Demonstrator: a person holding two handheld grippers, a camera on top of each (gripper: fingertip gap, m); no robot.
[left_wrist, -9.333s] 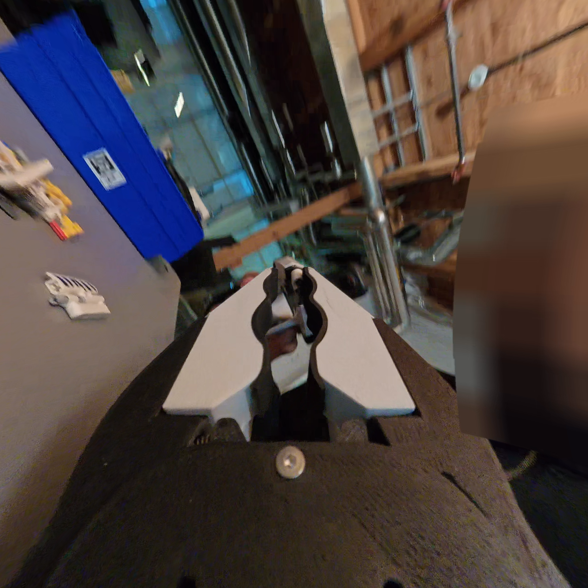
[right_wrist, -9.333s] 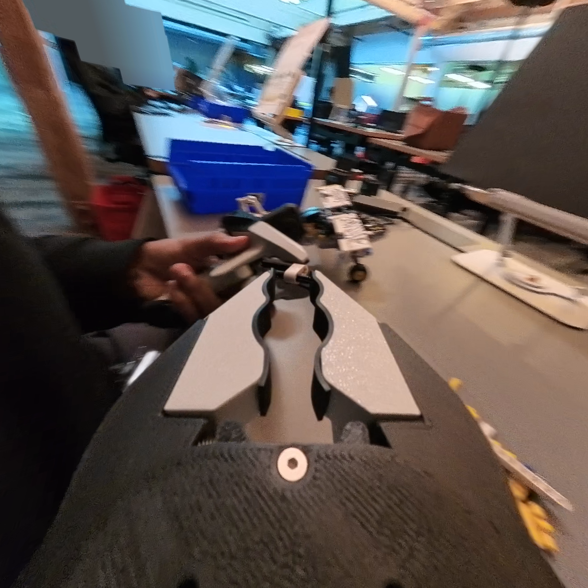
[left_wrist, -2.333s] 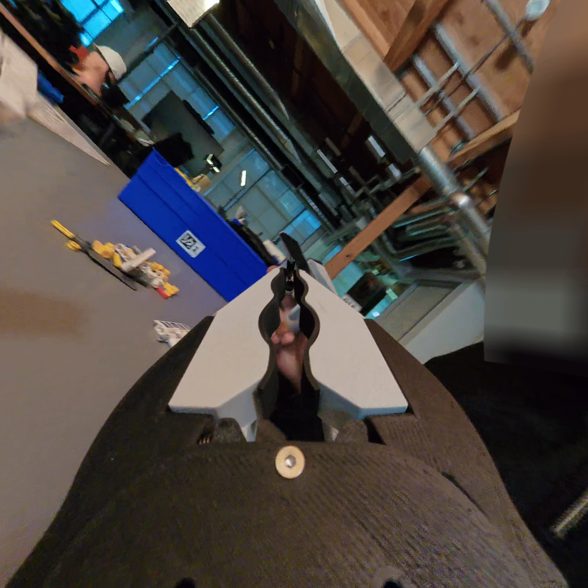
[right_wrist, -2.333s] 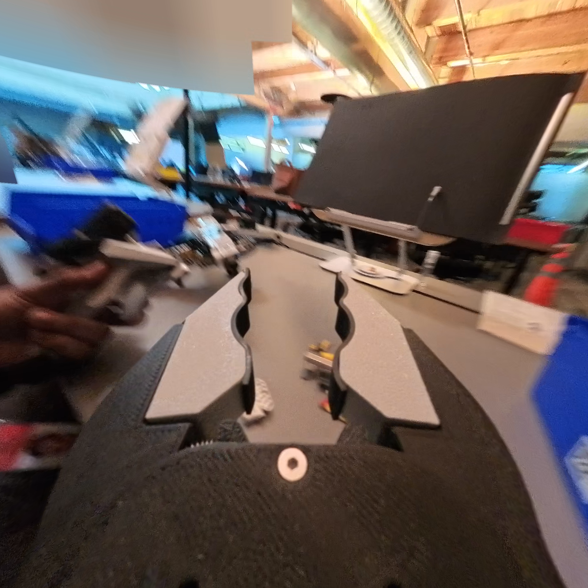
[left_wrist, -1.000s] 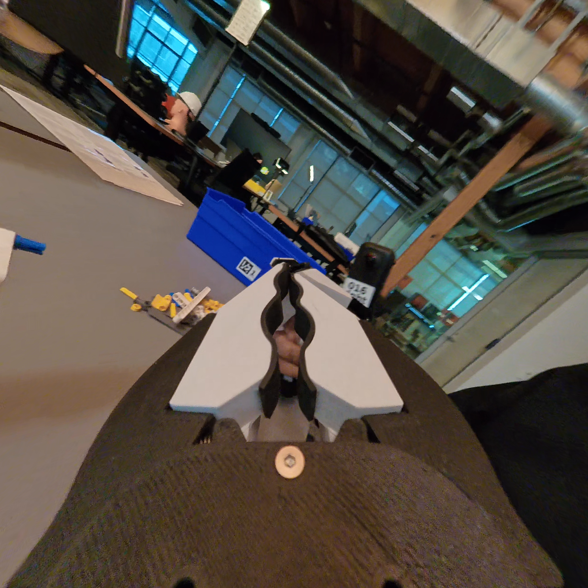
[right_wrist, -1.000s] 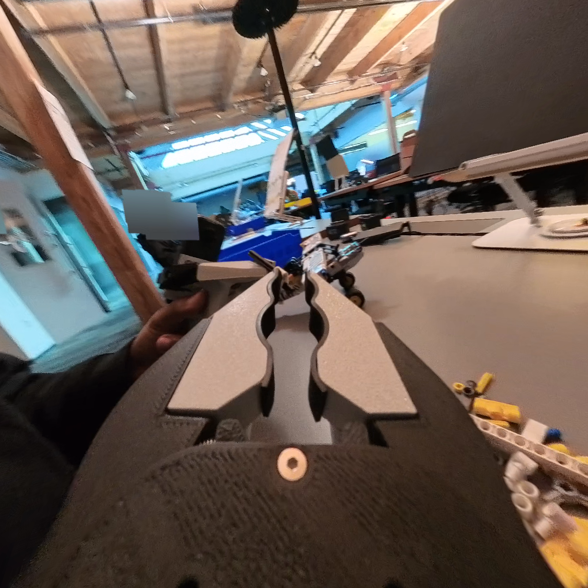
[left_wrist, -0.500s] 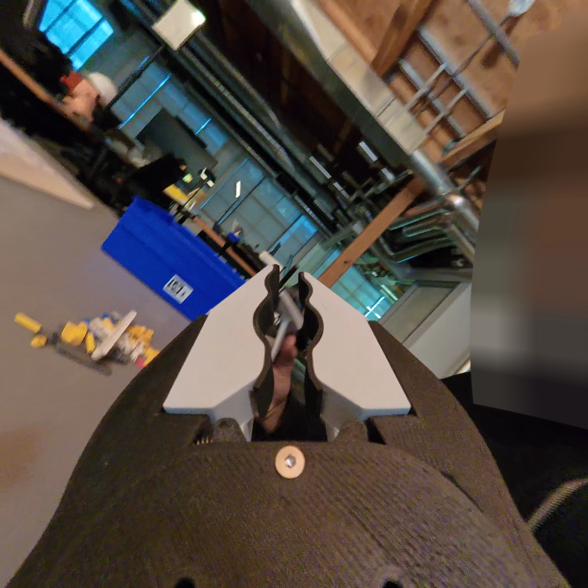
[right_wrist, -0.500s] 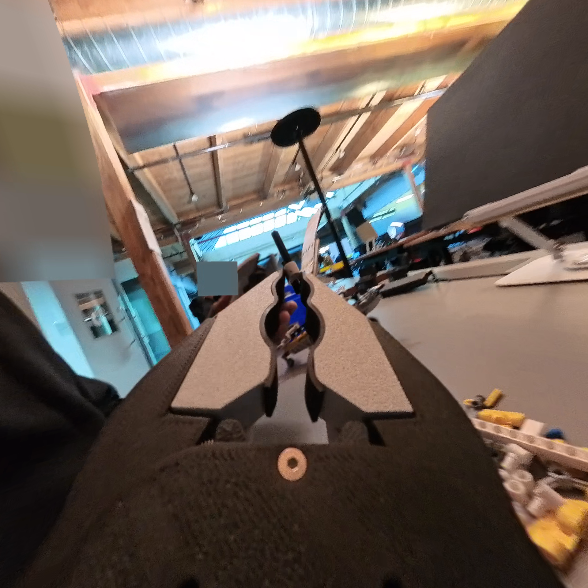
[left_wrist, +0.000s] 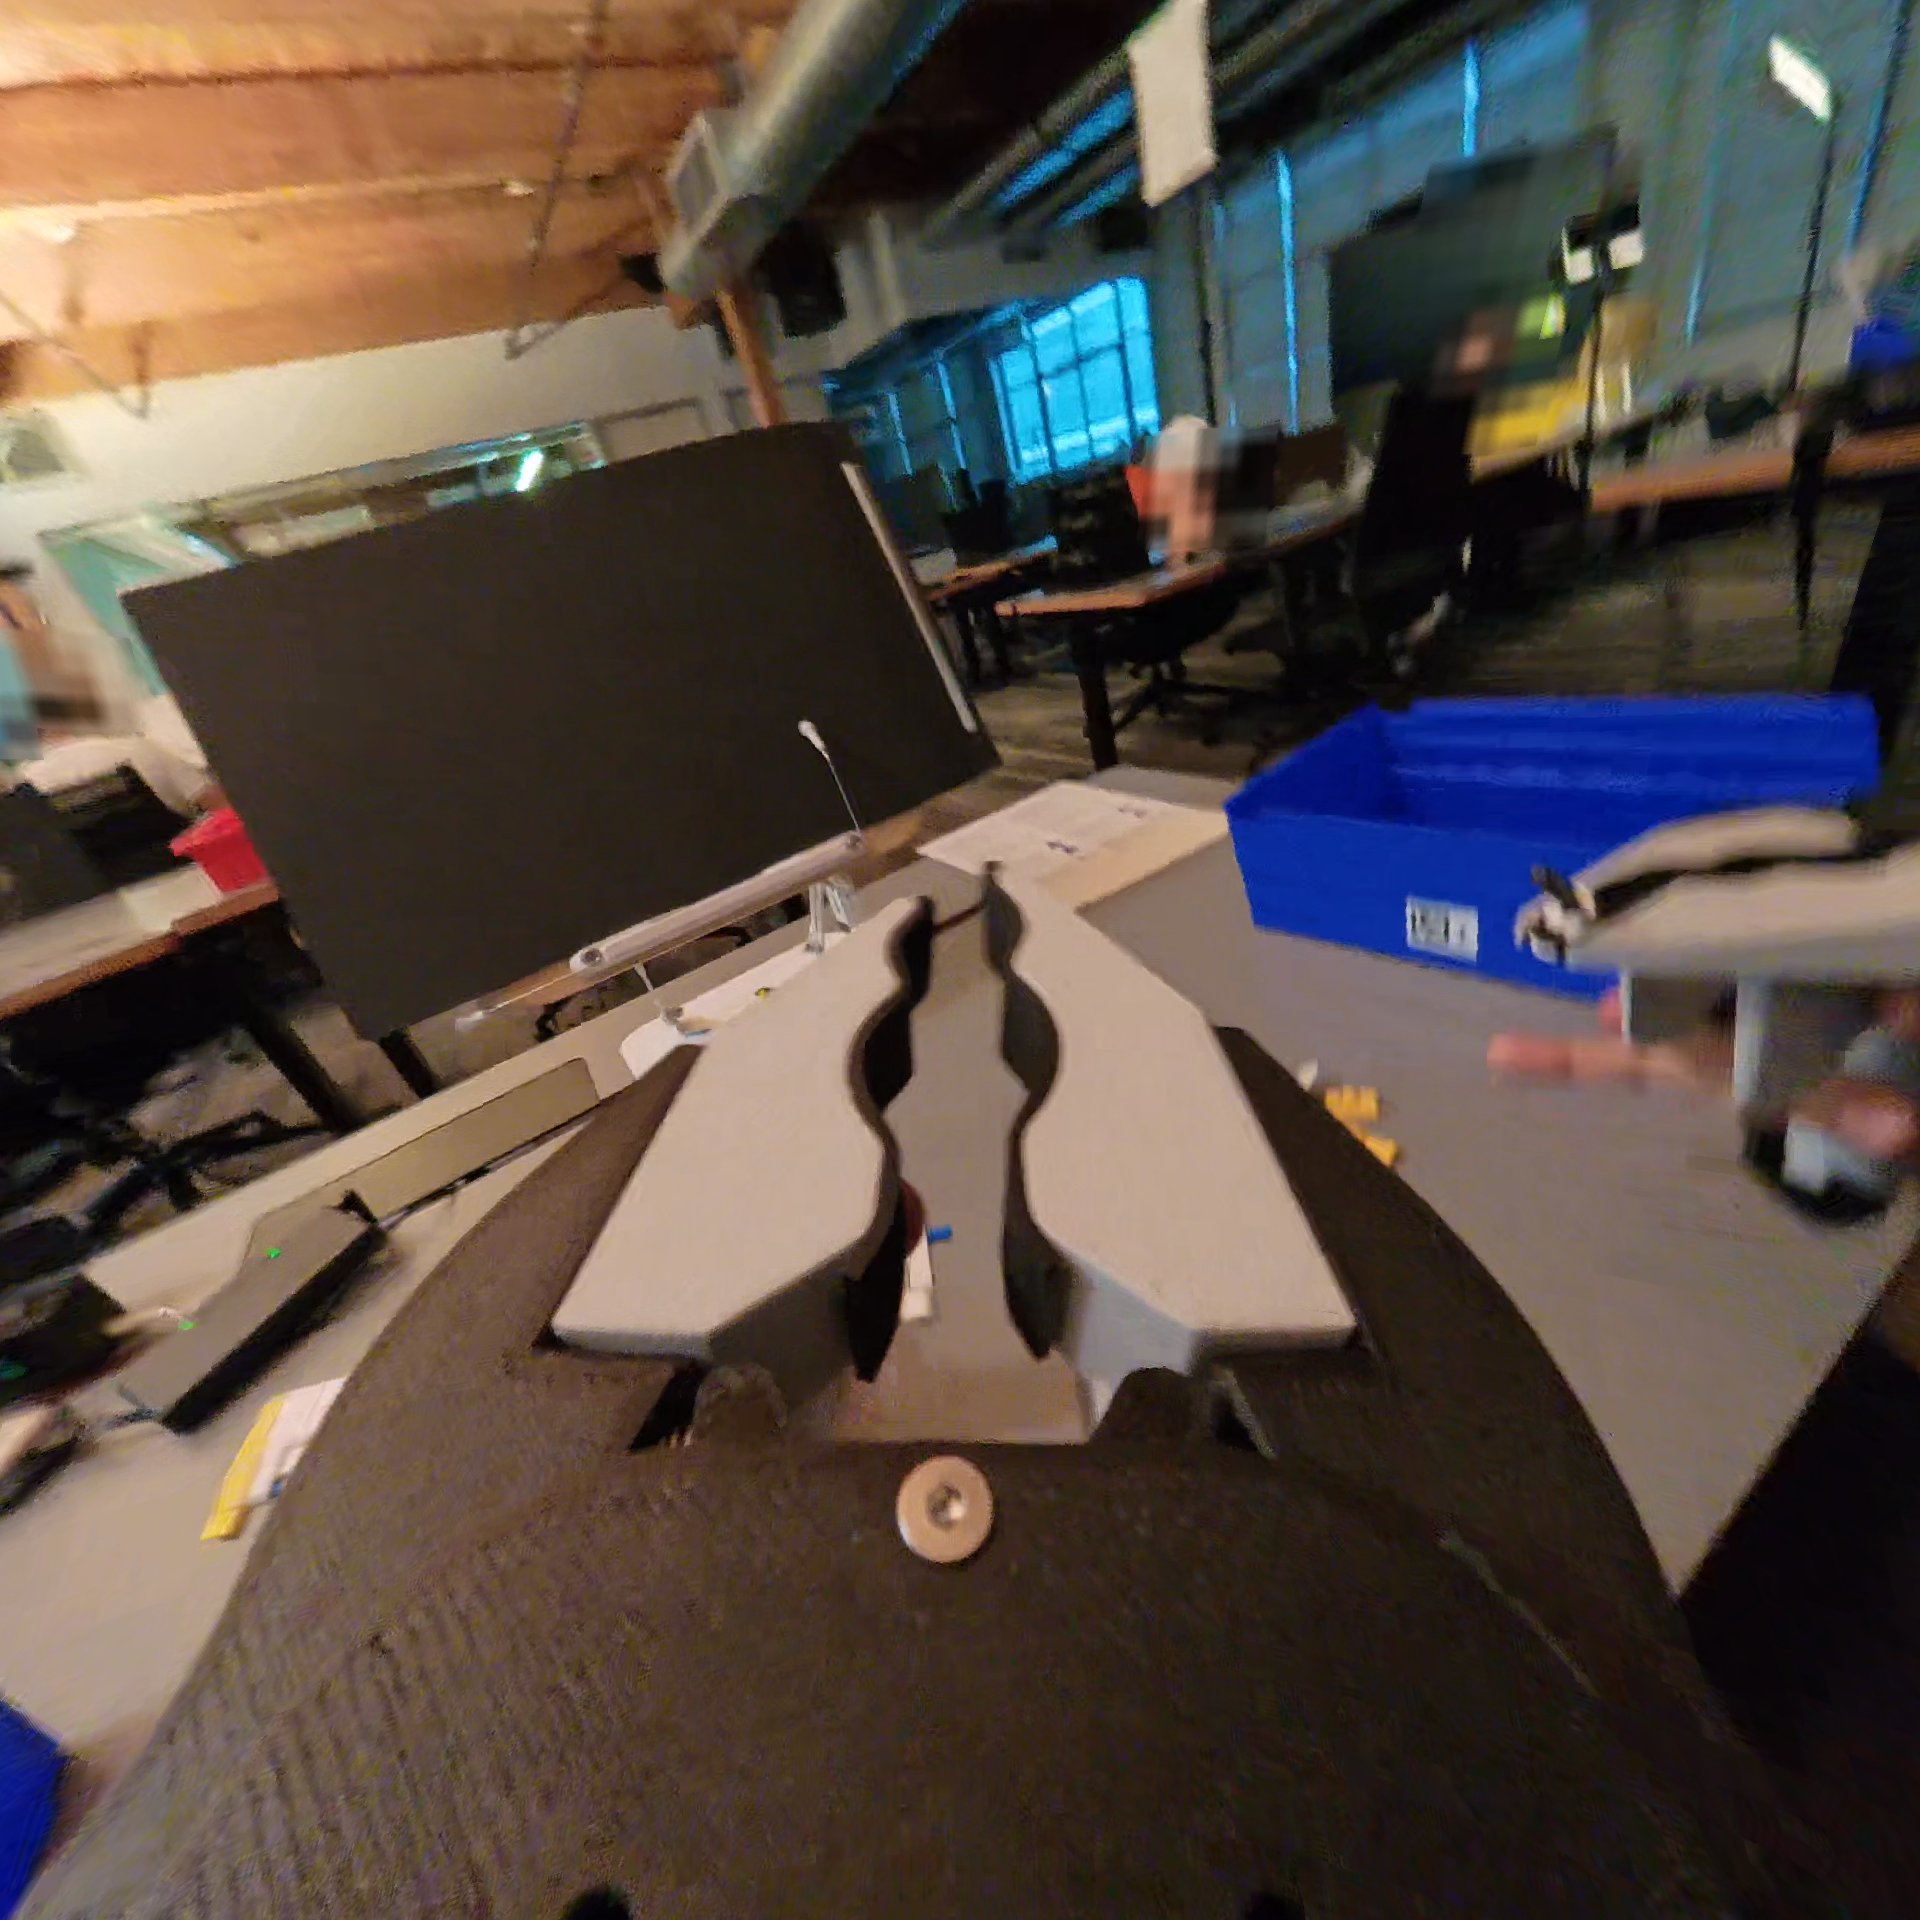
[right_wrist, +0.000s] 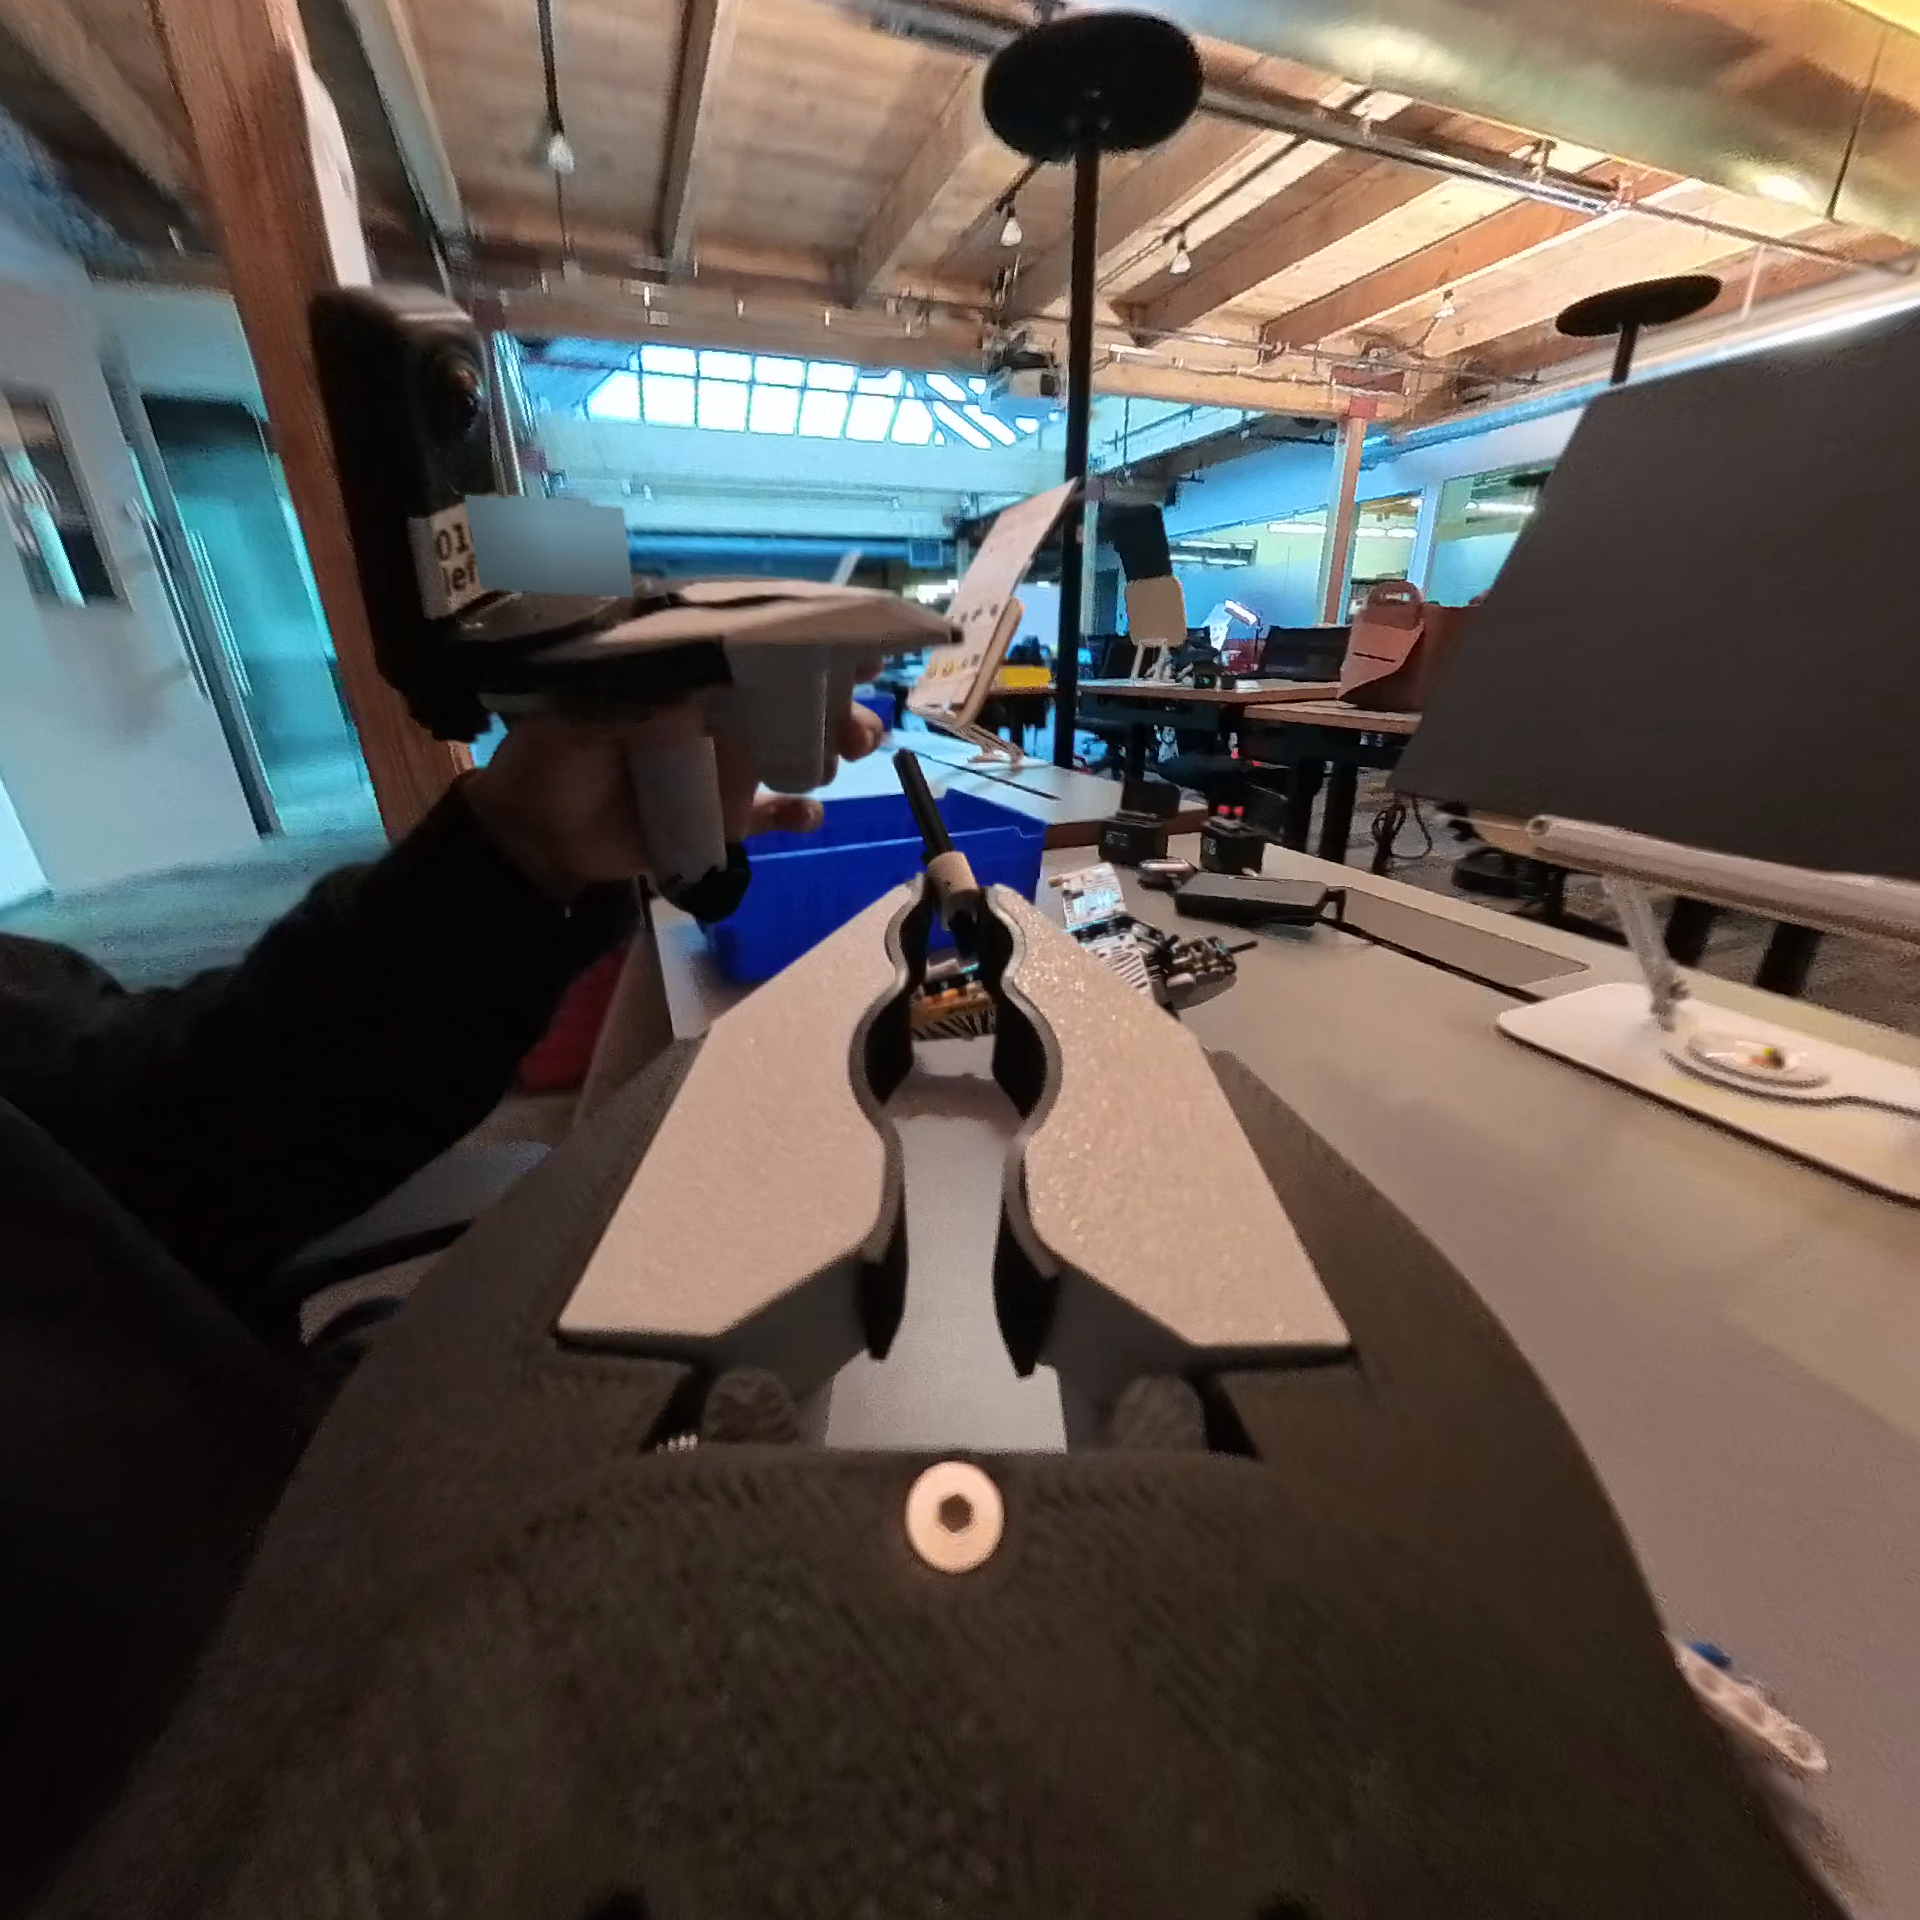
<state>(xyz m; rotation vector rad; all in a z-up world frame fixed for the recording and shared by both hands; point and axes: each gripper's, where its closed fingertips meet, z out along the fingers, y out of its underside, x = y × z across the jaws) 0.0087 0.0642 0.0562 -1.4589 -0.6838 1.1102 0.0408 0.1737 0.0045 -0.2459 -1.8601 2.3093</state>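
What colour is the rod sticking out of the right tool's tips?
Black, with a pale beige sleeve where the fingertips pinch the rod. Right wrist view shows it best.

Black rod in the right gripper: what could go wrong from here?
1. The black rod with its tan sleeve is pinched only at the tips of the right gripper; it could pivot or slip out.
2. It points up toward the left gripper close above; a bump might knock it loose.

My left tongs (left_wrist: 954, 914), which half a second ago pinched a thin rod, now stand slightly apart and bare. My right tongs (right_wrist: 951, 914) now grip that black rod (right_wrist: 928, 821) at centre frame.
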